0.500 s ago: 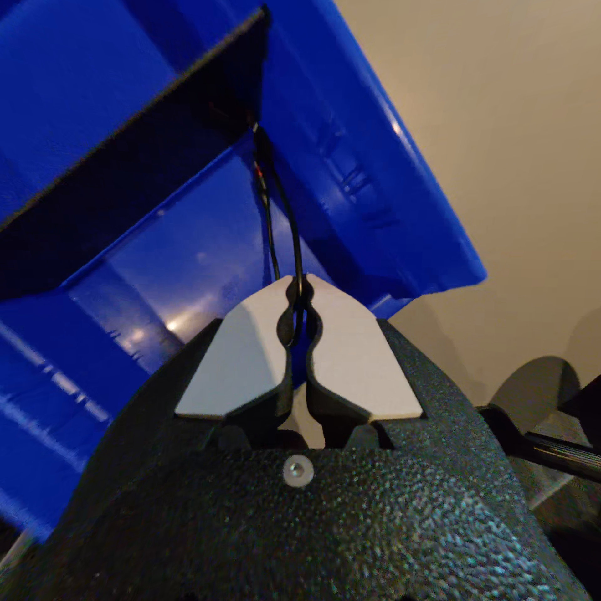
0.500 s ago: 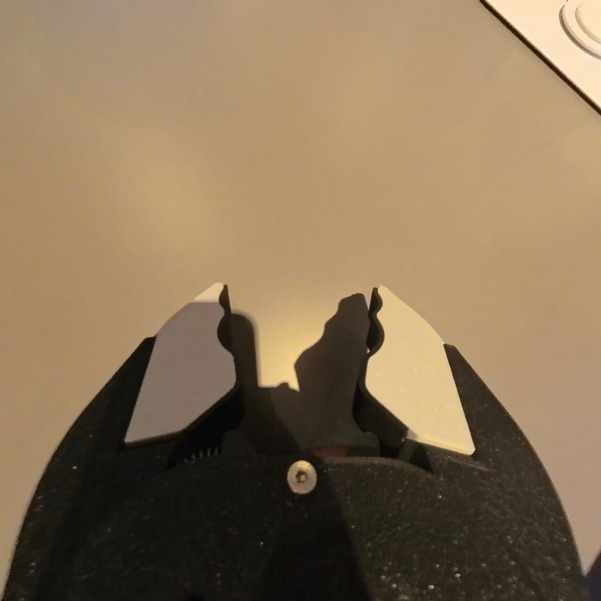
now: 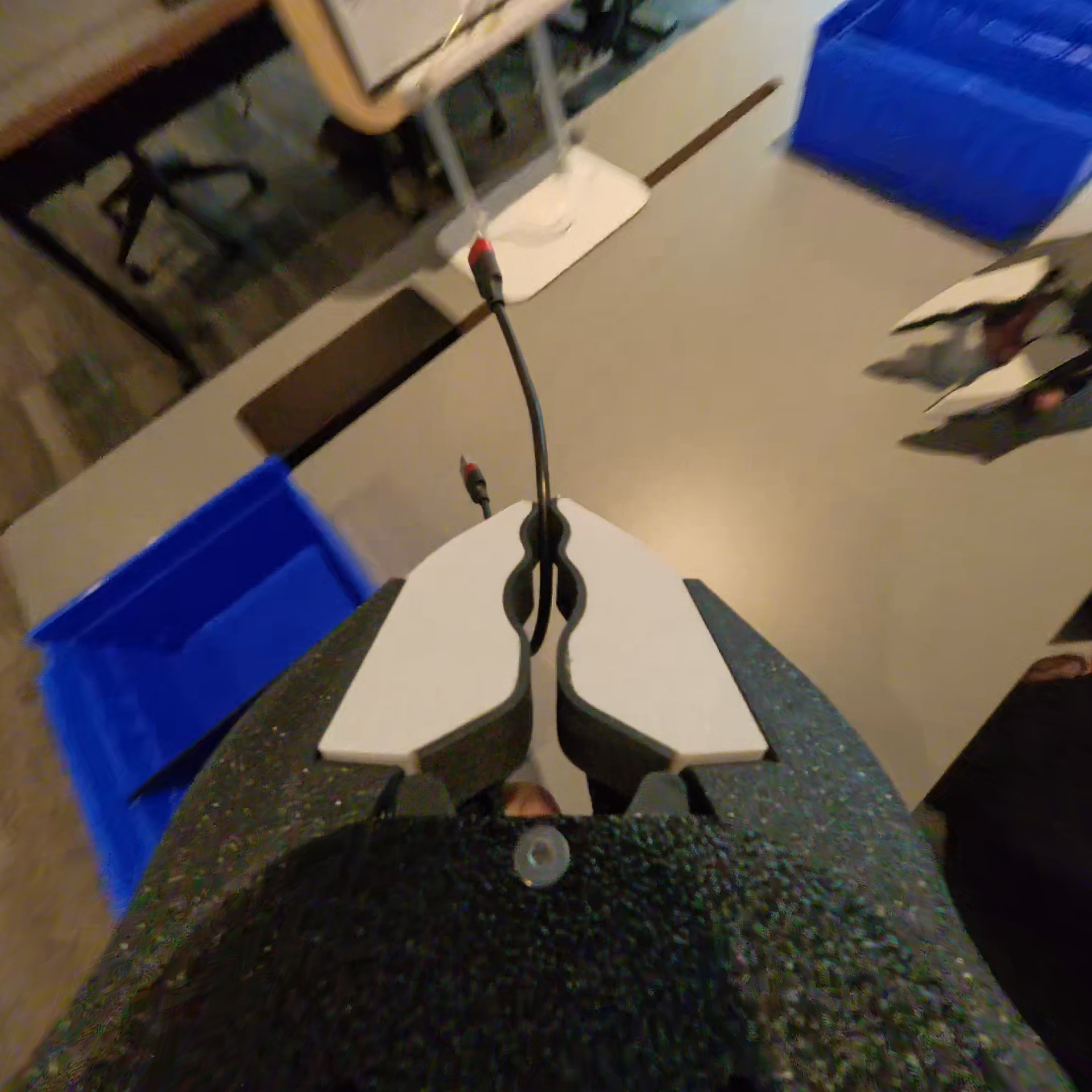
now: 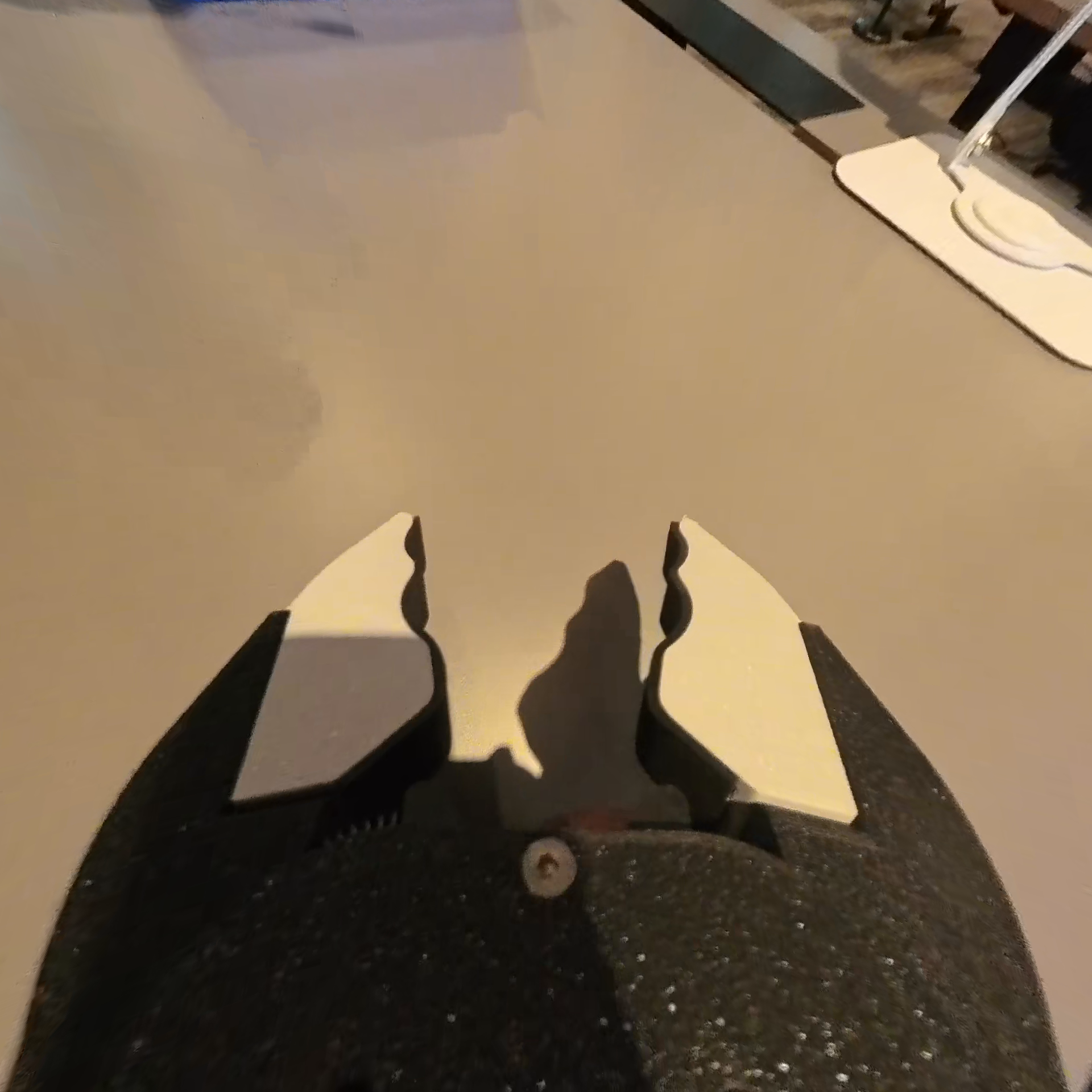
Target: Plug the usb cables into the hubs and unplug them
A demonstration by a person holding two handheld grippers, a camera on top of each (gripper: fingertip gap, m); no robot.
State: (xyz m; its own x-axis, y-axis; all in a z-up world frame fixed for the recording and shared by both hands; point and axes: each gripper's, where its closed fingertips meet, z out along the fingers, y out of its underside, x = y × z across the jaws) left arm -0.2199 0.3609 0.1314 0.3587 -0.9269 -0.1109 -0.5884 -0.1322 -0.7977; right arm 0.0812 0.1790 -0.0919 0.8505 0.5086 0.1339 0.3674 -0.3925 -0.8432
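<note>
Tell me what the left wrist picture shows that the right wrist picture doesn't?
Only the left wrist view shows the black cable pinched in the shut left tool, its red-tipped plugs, and two blue bins. Only the right wrist view shows the right tool up close, open and empty. Both show the tan table and the white stand base.

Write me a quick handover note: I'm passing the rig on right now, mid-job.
Left tongs: shut on the black usb cable, lifted over the table; both red-collared plugs hang free.
Right tongs: open, empty, over bare table.
Blue bins: one at the left, one far right.
No hub in view.
Done: cable in hand.
Left: find a hub, plug in, unplug.
</note>
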